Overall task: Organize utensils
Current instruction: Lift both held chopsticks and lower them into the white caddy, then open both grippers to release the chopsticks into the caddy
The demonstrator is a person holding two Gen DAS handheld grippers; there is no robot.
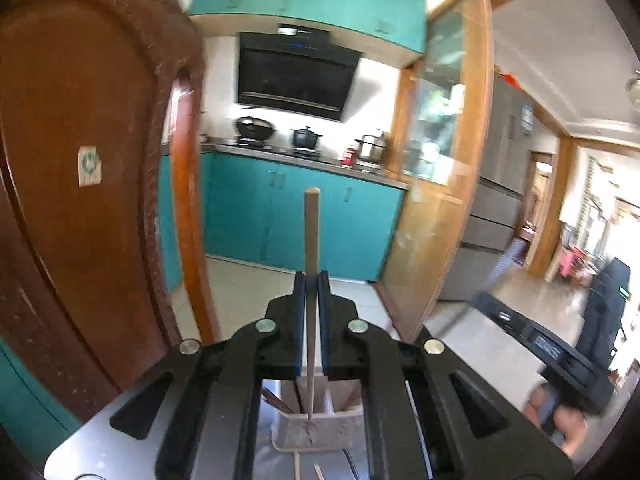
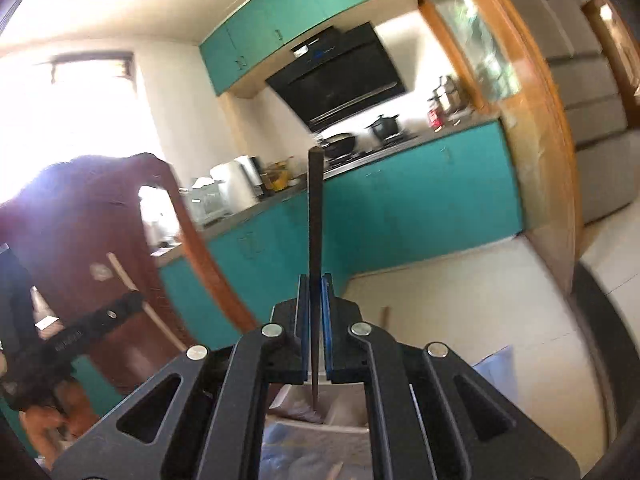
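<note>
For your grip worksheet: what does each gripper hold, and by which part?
Left gripper: pale chopstick, gripped mid-length. Right gripper: dark chopstick, gripped mid-length.

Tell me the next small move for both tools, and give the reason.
Probably lower both straight down. The left tool is shut on a light wooden chopstick whose lower tip sits over the white holder. The right tool is shut on a dark chopstick, its tip likewise just above a white container. Then open to drop them.
</note>
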